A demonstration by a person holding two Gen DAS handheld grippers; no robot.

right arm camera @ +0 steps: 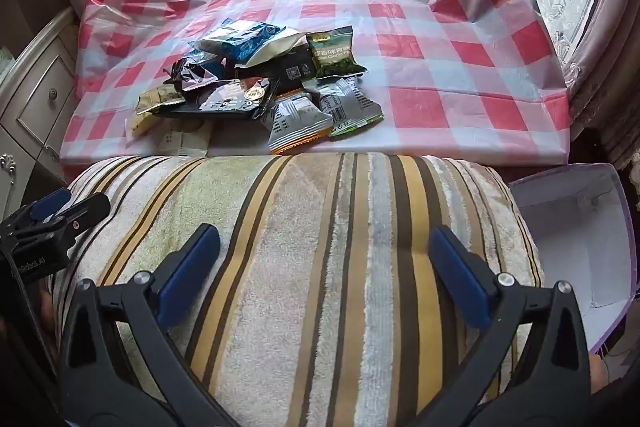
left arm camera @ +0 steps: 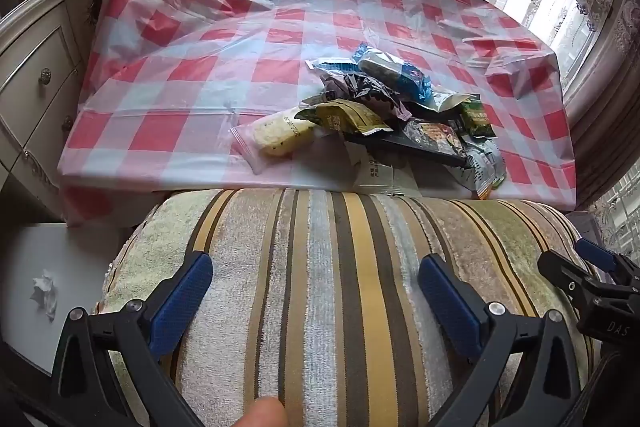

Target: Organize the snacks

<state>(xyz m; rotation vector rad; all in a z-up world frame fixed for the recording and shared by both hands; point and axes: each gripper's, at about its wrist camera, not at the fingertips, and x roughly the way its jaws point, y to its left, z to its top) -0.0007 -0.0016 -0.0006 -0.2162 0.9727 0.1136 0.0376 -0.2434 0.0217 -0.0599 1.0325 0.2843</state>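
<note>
A pile of snack packets [left arm camera: 384, 107] lies near the front edge of the table with the red-and-white checked cloth [left arm camera: 224, 27]; the pile also shows in the right wrist view [right arm camera: 264, 83]. It holds a blue packet [left arm camera: 394, 69], a clear-wrapped pale roll [left arm camera: 280, 137], a green pea packet [right arm camera: 334, 57] and grey packets [right arm camera: 298, 123]. My left gripper [left arm camera: 316, 283] is open and empty above a striped towel-covered cushion [left arm camera: 320, 267], well short of the pile. My right gripper [right arm camera: 326, 259] is open and empty over the same cushion [right arm camera: 312, 227].
An open white box with a purple rim [right arm camera: 580, 235] stands at the right of the cushion. A cream drawer cabinet [left arm camera: 36, 75] stands left of the table. A white surface with a crumpled tissue [left arm camera: 44, 293] lies at lower left. Curtains and a window are behind.
</note>
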